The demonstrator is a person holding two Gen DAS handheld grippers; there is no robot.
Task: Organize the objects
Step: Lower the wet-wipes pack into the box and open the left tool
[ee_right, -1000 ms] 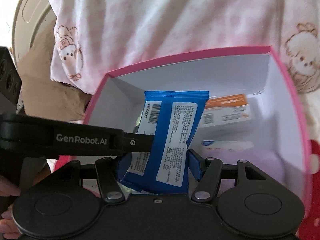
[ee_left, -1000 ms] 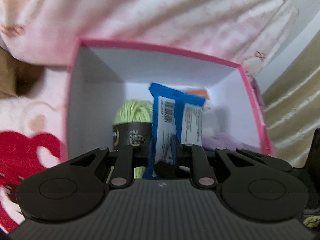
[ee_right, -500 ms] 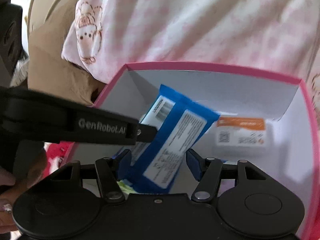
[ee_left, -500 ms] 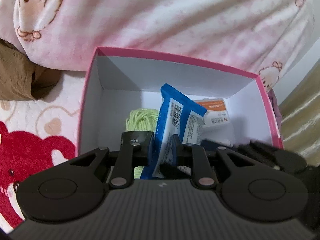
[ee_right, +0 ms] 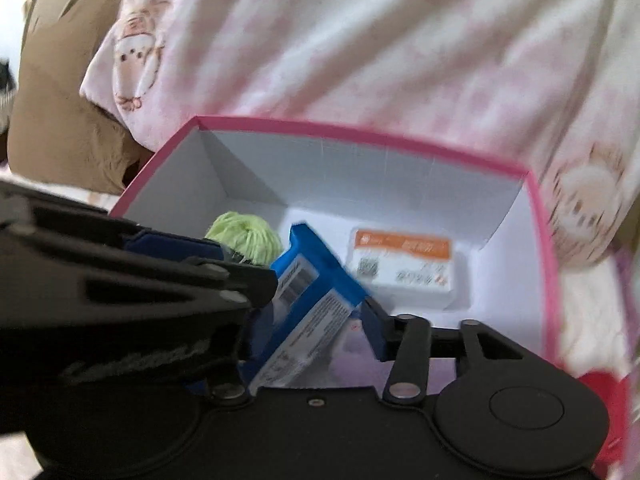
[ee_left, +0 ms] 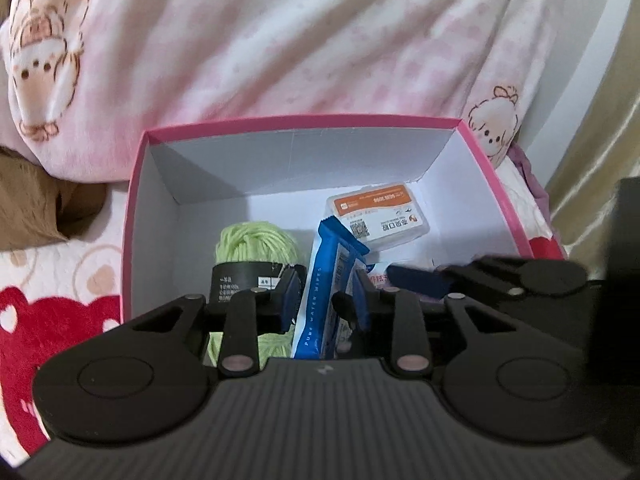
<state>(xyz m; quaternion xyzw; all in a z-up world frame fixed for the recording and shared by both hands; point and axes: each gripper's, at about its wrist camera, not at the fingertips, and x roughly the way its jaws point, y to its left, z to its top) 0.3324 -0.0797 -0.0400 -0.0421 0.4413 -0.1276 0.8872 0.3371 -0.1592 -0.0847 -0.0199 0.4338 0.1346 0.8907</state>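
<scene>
A blue wet-wipes packet (ee_left: 320,280) (ee_right: 316,280) hangs over the open pink box (ee_left: 300,122) (ee_right: 360,132), between both grippers. My left gripper (ee_left: 326,292) is opening: its blue pads stand just off the packet's sides. My right gripper (ee_right: 314,320) is closing, and its pads meet the tilted packet on both edges; its left finger is partly hidden behind the left gripper's arm. Inside the box lie a green yarn ball (ee_left: 256,244) (ee_right: 244,236) with a black band and a white carton with an orange label (ee_left: 376,216) (ee_right: 404,272).
A pink-and-white blanket with cartoon animals (ee_left: 280,40) is heaped behind the box. Brown fabric (ee_left: 28,200) lies to its left, and red-and-white bedding (ee_left: 48,320) is underneath. A beige curtain (ee_left: 592,140) hangs at the right. Something pale purple (ee_right: 360,364) lies on the box floor.
The left jaws have parted a little off the packet and the left gripper has drawn back from the box. The right jaws have narrowed onto the packet, which now tilts.
</scene>
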